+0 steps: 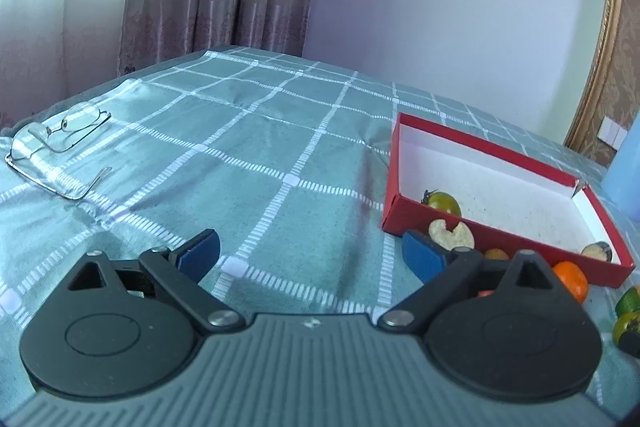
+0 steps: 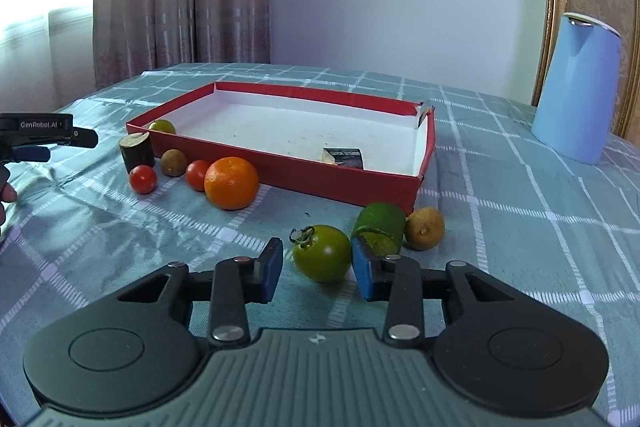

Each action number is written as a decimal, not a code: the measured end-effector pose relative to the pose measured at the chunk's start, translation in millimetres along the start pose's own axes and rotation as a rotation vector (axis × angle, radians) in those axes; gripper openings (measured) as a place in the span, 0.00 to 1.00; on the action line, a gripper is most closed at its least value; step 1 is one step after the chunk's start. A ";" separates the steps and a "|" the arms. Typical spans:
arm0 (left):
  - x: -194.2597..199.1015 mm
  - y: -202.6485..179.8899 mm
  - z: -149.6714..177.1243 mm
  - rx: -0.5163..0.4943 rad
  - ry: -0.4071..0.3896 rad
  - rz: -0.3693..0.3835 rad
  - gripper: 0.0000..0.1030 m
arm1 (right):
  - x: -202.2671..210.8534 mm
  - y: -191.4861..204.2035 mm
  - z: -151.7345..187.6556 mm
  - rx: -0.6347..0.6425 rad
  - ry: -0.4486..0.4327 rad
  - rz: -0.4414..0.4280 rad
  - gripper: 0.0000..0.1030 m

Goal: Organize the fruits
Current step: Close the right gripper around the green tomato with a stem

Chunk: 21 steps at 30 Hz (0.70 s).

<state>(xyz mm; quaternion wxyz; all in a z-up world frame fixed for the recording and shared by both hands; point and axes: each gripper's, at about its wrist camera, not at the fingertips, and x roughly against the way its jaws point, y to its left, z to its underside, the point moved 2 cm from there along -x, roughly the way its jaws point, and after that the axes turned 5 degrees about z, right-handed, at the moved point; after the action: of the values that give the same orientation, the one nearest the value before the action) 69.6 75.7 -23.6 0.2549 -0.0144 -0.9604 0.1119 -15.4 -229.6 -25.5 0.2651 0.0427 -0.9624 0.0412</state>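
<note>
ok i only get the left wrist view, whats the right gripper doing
Observer: The right gripper is low over the cloth, its fingers on either side of a green tomato, with a gap on the left.
Operator: anything close behind it
Observer: A cut green fruit and a small brown fruit, both outside the red box.
Operator: and left of the orange
Observer: Two red tomatoes lie beside the orange.

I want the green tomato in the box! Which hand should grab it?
Right. The right gripper already has the green tomato between its fingers; the left gripper is open over bare cloth.
</note>
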 end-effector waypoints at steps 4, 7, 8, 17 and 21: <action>-1.3 -5.6 1.0 -0.043 0.014 0.038 0.94 | -1.5 -5.0 0.2 -0.032 0.006 0.004 0.31; -0.2 -13.1 2.3 -0.091 0.021 0.075 0.94 | -1.5 -6.0 0.4 -0.040 0.004 0.006 0.30; 1.5 -17.4 3.4 -0.121 0.021 0.095 0.94 | -1.0 -5.8 0.6 -0.041 0.001 0.008 0.30; 16.8 -69.8 19.0 -0.291 0.004 0.198 0.88 | 0.1 -16.2 1.7 -0.112 -0.011 -0.032 0.30; 13.4 -92.4 25.9 -0.360 0.013 0.218 0.80 | 1.6 -18.6 2.2 -0.128 -0.020 -0.045 0.30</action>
<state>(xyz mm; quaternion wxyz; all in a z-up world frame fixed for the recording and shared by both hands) 47.9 -18.6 -18.5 0.2408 -0.1642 -0.9559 -0.0349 -16.0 -248.3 -25.5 0.2585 0.0477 -0.9645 -0.0267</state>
